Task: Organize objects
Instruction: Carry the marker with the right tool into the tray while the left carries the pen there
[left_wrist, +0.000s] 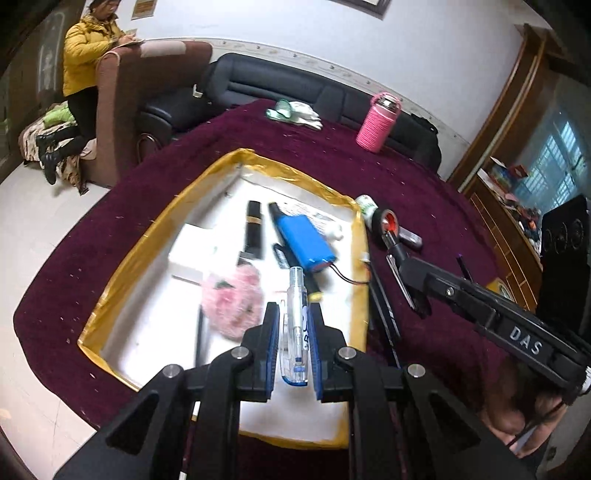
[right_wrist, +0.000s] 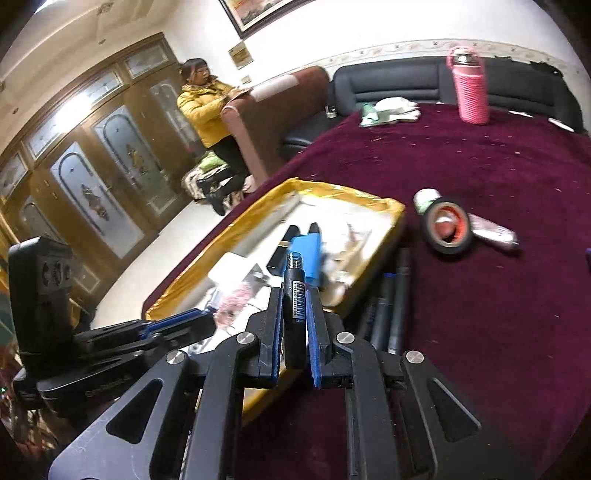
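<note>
My left gripper (left_wrist: 293, 314) is shut on a clear plastic pen (left_wrist: 295, 295), held over the near end of a white tray with a gold-taped rim (left_wrist: 147, 236). In the tray lie a blue battery pack (left_wrist: 304, 240), a black lipstick tube (left_wrist: 253, 229), a pink fluffy piece (left_wrist: 232, 299) and a white box (left_wrist: 192, 251). My right gripper (right_wrist: 293, 306) is shut on a black marker (right_wrist: 295, 295) with a barcode label, just above the tray's right rim (right_wrist: 395, 218). The left wrist view shows the right gripper (left_wrist: 406, 273) beside the tray.
On the maroon cloth right of the tray lie a black tape roll (right_wrist: 448, 227), a small white bottle (right_wrist: 424, 199), a silvery tube (right_wrist: 495, 232) and several dark pens (right_wrist: 391, 306). A pink bottle (right_wrist: 469, 88) and white gloves (right_wrist: 395, 107) sit far back. A person in a yellow jacket (left_wrist: 85, 48) sits beyond.
</note>
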